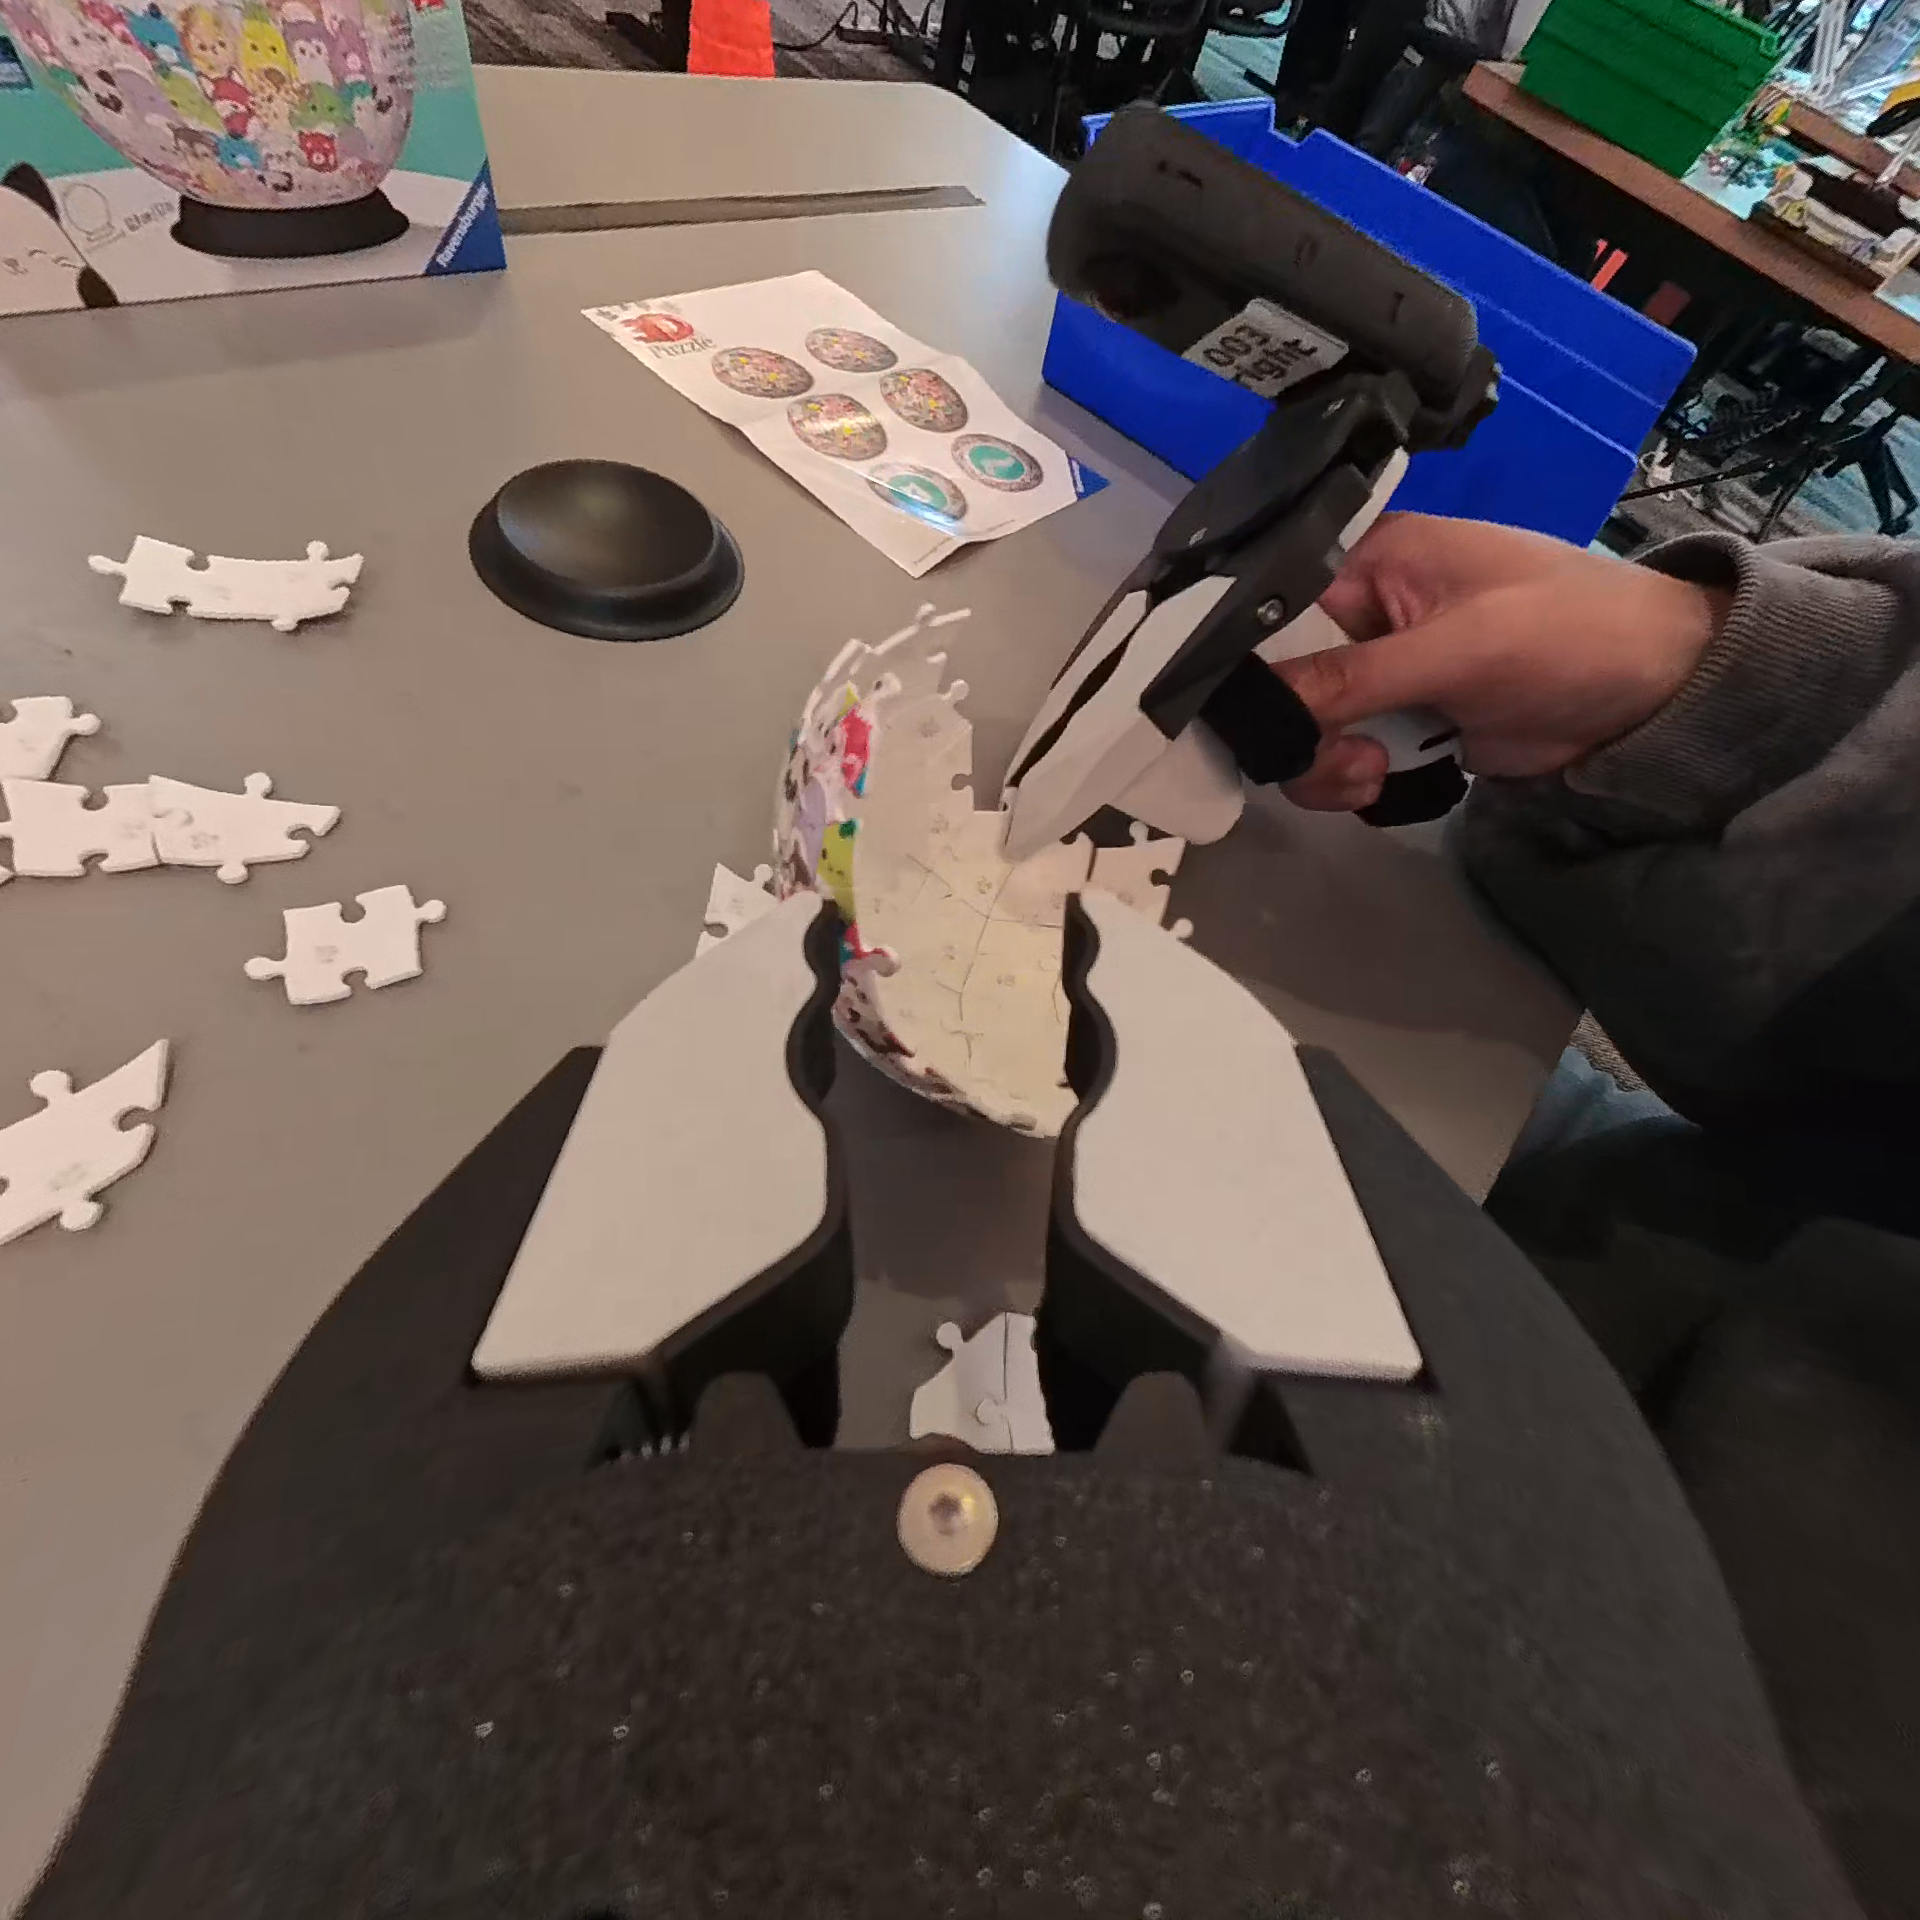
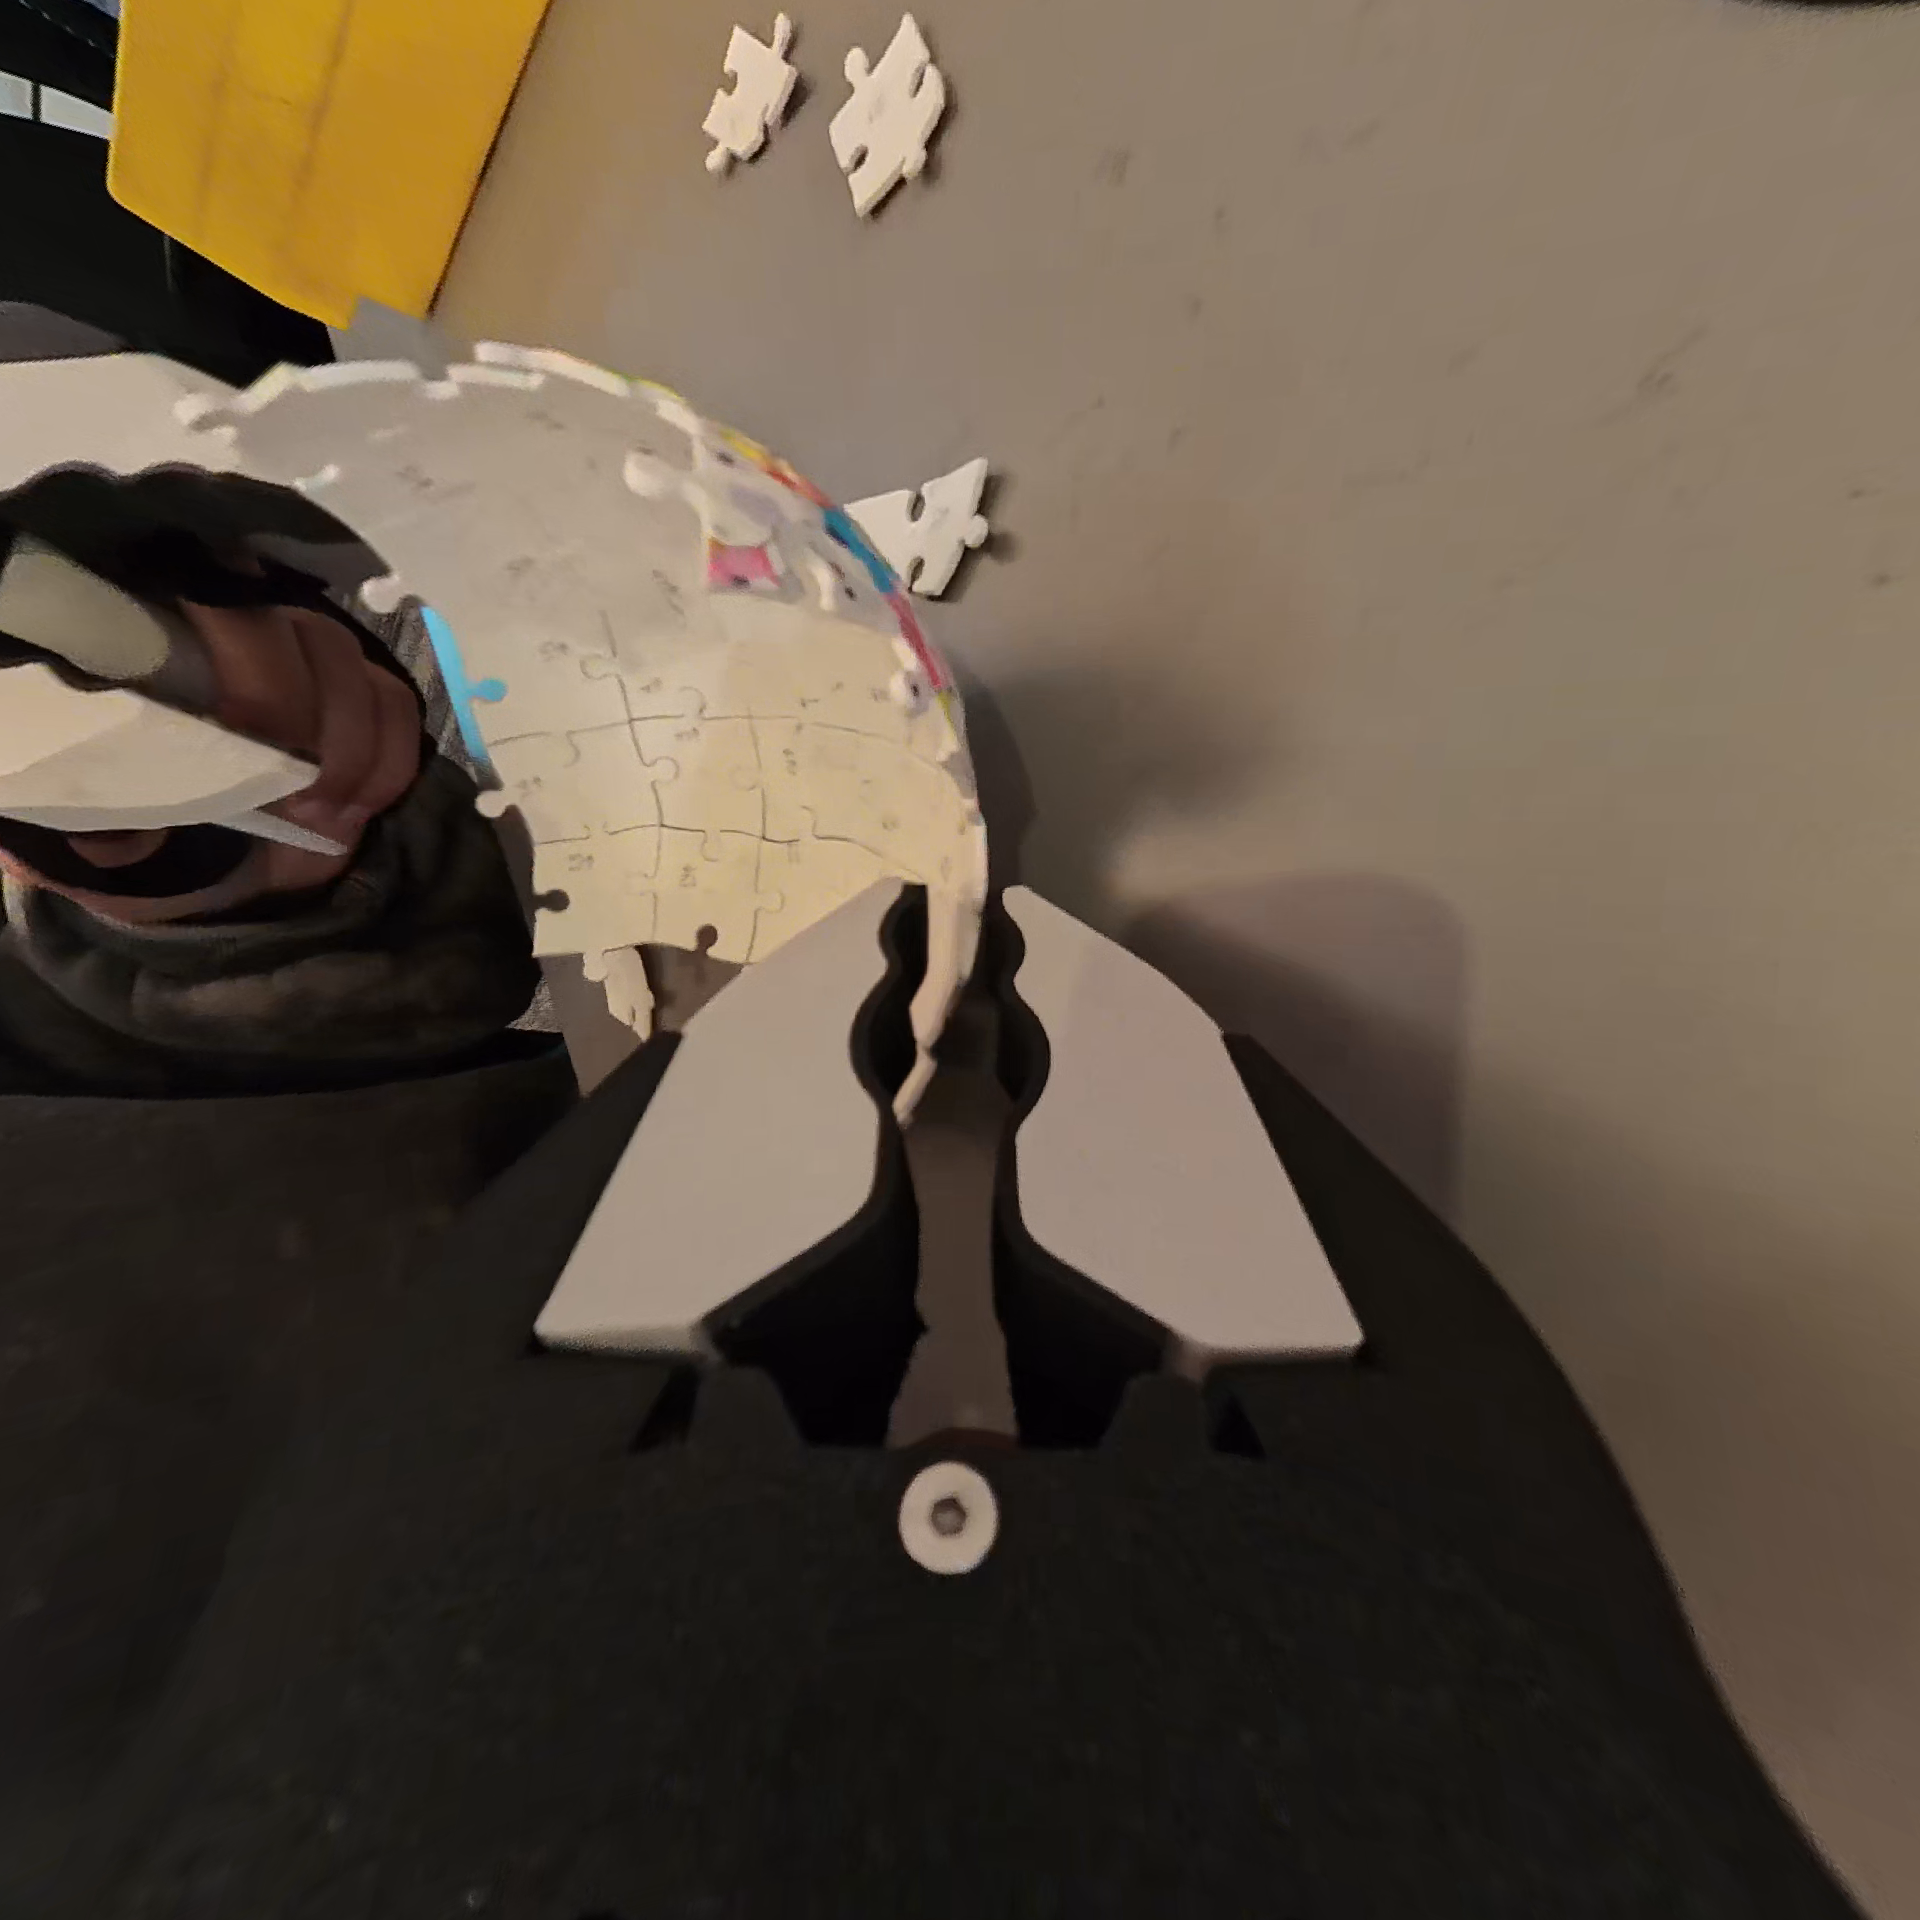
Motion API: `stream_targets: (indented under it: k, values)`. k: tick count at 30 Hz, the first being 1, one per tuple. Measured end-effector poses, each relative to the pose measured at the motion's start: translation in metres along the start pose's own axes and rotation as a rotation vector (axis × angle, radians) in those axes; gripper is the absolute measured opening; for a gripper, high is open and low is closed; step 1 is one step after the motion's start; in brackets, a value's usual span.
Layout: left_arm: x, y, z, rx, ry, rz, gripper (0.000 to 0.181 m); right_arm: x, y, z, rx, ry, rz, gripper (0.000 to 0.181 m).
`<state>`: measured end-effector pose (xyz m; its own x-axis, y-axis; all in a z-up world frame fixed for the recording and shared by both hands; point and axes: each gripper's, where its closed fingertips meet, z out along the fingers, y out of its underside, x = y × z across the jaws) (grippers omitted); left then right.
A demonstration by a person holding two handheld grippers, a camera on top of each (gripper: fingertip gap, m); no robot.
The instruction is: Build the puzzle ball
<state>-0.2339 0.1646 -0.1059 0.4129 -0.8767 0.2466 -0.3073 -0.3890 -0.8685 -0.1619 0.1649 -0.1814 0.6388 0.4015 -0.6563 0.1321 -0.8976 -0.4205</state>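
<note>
My left gripper reaches forward low over the grey bench, and its jaws are set around the lower part of the half-built puzzle ball, pinching the curved shell between the two fingers. The ball is a partial dome held off the bench near its right edge, its white inner side turned to my left wrist camera, the coloured printed side facing away to the left.

My right gripper comes down from the upper right at a steep tilt, a hand wrapped around its grip and a grey sleeve behind it. Its jaws are narrowed on the ball's jagged rim, with the edge of the shell running between the fingers; from the left wrist view the tips sit right at that rim.

Containers: a blue bin stands at the bench's far right edge; I cannot see what is in it. The puzzle box stands at the far left corner. A yellow container shows at the top left of the right wrist view, contents hidden.

Loose white puzzle pieces lie along the left side of the bench. The black round stand sits mid-bench, and the instruction sheet lies beyond it toward the bin.
</note>
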Motion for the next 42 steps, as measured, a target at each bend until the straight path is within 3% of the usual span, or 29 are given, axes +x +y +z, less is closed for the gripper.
stream_targets:
  k: [29, 35, 42]
  values:
    - [0.002, -0.001, -0.001, -0.003, -0.047, 0.034, 0.038, -0.006, -0.006, -0.023, 0.004, 0.075, -0.090, 0.019]
    - [0.023, 0.002, 0.001, -0.034, -0.013, 0.100, 0.036, -0.019, -0.015, -0.030, 0.066, 0.054, -0.123, 0.019]
    - [0.040, 0.008, -0.001, -0.094, -0.076, 0.186, 0.027, -0.046, -0.016, -0.062, 0.249, 0.109, -0.274, 0.018]
